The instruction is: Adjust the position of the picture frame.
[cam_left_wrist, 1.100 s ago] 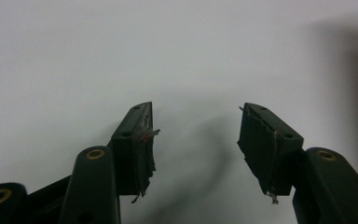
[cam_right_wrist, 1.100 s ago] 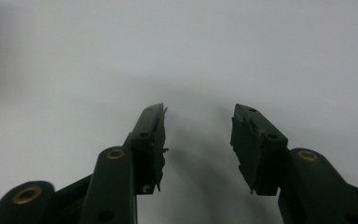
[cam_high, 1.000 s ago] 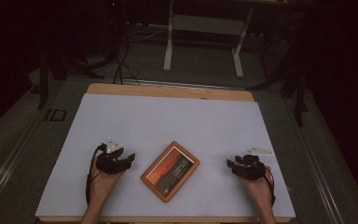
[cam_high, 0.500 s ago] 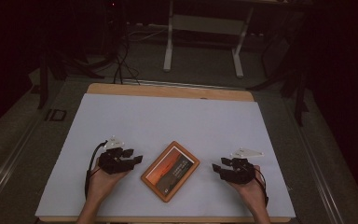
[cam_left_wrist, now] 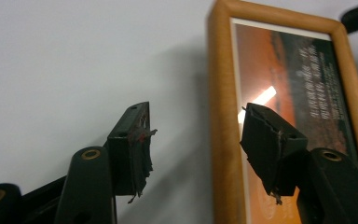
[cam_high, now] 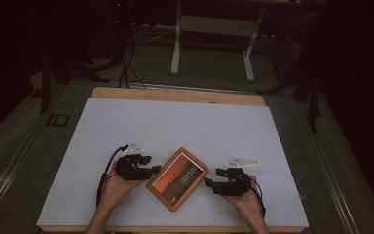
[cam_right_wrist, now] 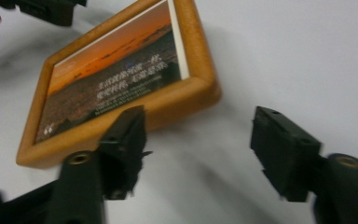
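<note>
A wooden picture frame (cam_high: 177,178) with an orange sunset print lies flat and askew on the white table top (cam_high: 185,126), near its front edge. My left gripper (cam_high: 155,169) is at the frame's left edge. Its jaws have just been opening. In the left gripper view (cam_left_wrist: 196,140) they straddle the frame's wooden rail (cam_left_wrist: 221,116) without pressing it. My right gripper (cam_high: 208,182) is just right of the frame, open. Its jaws have also just been opening, and in the right gripper view (cam_right_wrist: 200,140) only table lies between them. The frame's corner (cam_right_wrist: 200,88) sits just ahead.
The table's wooden far edge (cam_high: 175,95) borders a dark floor with a metal stand (cam_high: 212,24) and cables (cam_high: 126,63). A cable (cam_high: 103,176) loops from the left gripper by the person's wrist.
Both hands have moved inward toward the frame, the right one farther. Both pairs of jaws stand wider than before.
</note>
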`<state>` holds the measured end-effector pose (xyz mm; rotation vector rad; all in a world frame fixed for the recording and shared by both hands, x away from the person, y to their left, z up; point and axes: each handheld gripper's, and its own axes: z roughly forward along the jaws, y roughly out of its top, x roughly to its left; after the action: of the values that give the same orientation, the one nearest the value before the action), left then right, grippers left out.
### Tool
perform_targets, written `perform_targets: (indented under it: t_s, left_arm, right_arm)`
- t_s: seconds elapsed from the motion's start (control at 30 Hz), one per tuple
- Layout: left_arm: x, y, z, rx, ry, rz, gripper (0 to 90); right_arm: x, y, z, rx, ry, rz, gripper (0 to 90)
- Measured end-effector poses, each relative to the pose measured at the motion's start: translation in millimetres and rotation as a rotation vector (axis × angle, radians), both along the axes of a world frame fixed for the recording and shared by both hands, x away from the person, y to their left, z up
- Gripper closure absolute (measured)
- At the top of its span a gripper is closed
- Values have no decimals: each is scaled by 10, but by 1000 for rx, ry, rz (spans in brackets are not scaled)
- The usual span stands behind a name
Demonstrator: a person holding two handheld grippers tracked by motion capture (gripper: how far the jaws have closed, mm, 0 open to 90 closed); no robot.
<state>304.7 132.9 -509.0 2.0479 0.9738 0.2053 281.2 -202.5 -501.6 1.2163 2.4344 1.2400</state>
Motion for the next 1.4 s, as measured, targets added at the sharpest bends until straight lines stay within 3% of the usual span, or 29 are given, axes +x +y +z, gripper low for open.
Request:
perform_targets:
  t_s: [0.13,0.27,0.4,0.63,0.7,0.8,1.07,1.27,1.4]
  left_arm:
    - [39,-95,-12,-3,5,-44,390]
    - [114,-146,-33,-41,40,-90,343]
    - [155,-241,-45,-1,62,-129,313]
    - [304,-300,-107,-31,142,-168,231]
    - [348,-327,-115,-16,147,-175,210]
    - [418,-357,-140,-33,166,-196,200]
    - [499,-455,-152,-56,224,-294,249]
    - [533,-459,-111,-30,249,-297,262]
    - [505,-370,-25,-27,214,-271,320]
  right_arm:
    - [26,79,-3,4,16,-4,254]
    - [48,159,-39,20,46,13,227]
    - [80,230,-105,36,89,24,205]
    - [84,307,-179,64,140,53,187]
    - [88,324,-193,74,157,56,193]
    - [93,334,-220,96,177,67,200]
    - [99,319,-245,131,202,76,244]
    - [139,263,-260,188,246,68,321]
    - [157,281,-212,201,241,60,371]
